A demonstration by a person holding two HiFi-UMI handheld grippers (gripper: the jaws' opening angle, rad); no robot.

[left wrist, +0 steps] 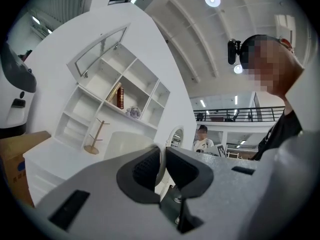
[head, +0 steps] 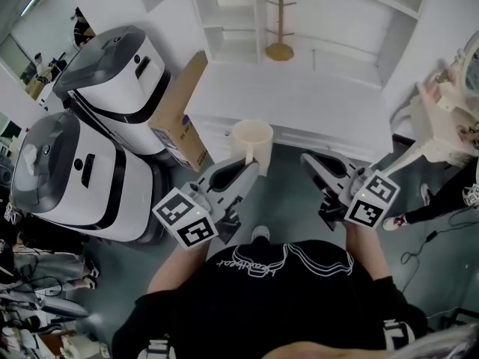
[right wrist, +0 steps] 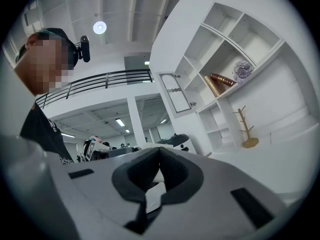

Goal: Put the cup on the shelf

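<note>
Left gripper (head: 249, 167) is mine, clamped on the thin handle of the cup (head: 252, 136). I hold the cream cup upright in mid-frame, over the near edge of the white surface (head: 299, 96). At the right of centre my right gripper (head: 310, 160) has its jaws together with nothing in them. A wooden peg stand (head: 280, 32) sits at the back of the surface, in the shelf (head: 224, 10) at the top. Two white machines (head: 112, 73) and a cardboard box (head: 179, 122) fill the left.
</note>
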